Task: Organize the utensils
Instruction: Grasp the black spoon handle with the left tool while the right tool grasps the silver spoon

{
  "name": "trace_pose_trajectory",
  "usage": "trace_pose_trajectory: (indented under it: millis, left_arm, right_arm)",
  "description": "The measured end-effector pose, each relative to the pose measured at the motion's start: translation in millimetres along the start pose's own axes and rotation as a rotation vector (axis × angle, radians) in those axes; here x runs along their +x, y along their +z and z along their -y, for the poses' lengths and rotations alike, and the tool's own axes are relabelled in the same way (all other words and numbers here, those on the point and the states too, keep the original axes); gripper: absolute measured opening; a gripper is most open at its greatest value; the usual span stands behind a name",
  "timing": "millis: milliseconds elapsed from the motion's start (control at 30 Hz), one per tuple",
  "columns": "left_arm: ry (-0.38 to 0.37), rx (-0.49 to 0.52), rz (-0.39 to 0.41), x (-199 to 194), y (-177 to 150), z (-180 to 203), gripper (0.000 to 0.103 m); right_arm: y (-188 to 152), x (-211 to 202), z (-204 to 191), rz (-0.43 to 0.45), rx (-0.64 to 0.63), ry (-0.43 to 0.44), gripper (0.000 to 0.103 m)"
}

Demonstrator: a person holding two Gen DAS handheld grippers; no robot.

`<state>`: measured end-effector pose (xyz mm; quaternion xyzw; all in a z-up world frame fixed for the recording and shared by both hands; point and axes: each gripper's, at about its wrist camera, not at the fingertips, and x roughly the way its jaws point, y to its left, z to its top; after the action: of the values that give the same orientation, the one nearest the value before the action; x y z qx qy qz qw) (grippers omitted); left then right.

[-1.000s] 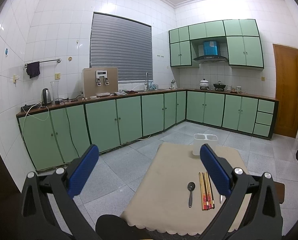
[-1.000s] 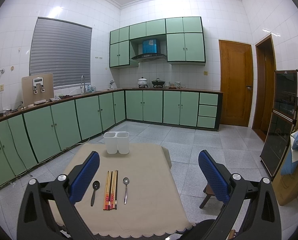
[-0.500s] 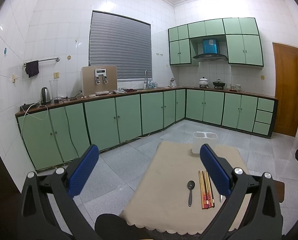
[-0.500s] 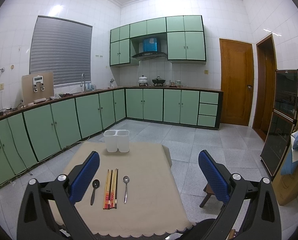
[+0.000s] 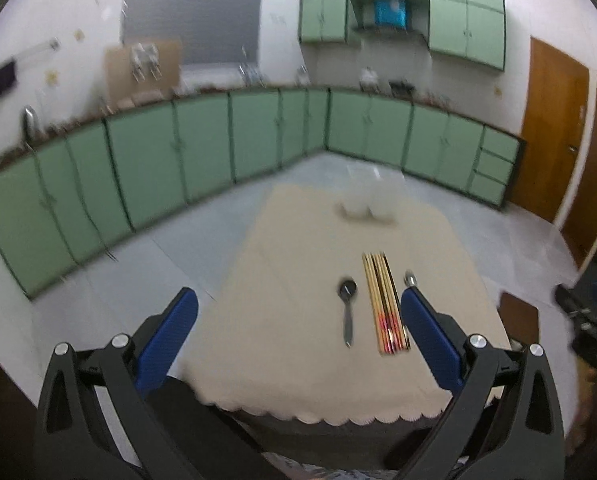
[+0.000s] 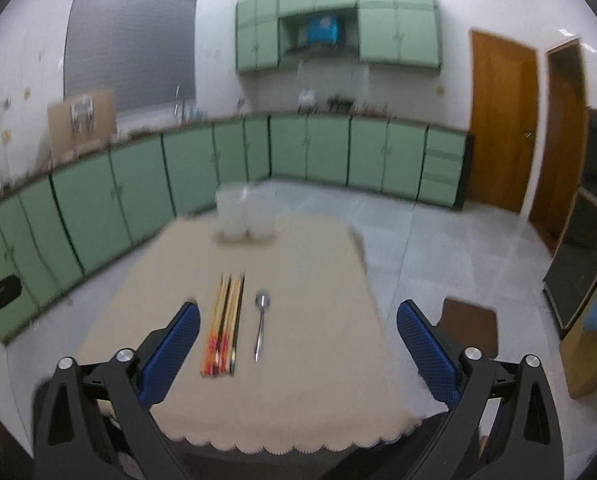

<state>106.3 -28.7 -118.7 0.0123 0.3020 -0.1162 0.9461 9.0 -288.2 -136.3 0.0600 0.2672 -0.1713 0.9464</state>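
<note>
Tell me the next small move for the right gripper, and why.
Probably lower the right gripper onto the silver spoon and close. Its jaws, just narrowing, are open and empty; the spoon lies loose on the cloth between them, and the white holder waits beyond.

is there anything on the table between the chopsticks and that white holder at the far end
Nothing visible. In the right wrist view the chopsticks lie on the tablecloth with only bare cloth between their far tips and the white holder. The silver spoon lies beside them, off that line. The view is blurred, so something very small could be missed.
</note>
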Motion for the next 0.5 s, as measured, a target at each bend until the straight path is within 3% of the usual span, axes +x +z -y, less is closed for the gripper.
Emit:
trace_pose_trajectory:
  millis: [100,200,267,333,400,500]
  left_arm:
    - [-0.056,0.013,-0.104,59.1,-19.6,3.8,0.098]
    - [-0.062,0.072,-0.149,103.4,-37.9,16.3,0.098]
    - [-0.089,0.085,-0.184,130.0,-48.6,23.5,0.093]
    - [-0.103,0.112,-0.222,155.6,-60.5,32.2,0.072]
    - [-0.108,0.13,-0.274,177.8,-70.6,41.9,0.06]
    - [-0.128,0.119,-0.342,205.3,-80.5,46.6,0.058]
  right_arm:
    - [-22.4,58.0,-3.1,-0.134,-0.006,0.072,0.068]
    - [-44.4,113.3,-1.8,-0.258,0.036,0.154,0.053]
    - [-57.8,144.7,-4.2,-0.308,0.034,0.162,0.049]
    - [-67.8,167.1,-9.4,-0.329,0.018,0.163,0.047]
    - [-74.0,185.5,-12.7,-0.358,0.02,0.177,0.044]
    - [-85.0,200.2,-16.8,-0.364,0.008,0.185,0.043]
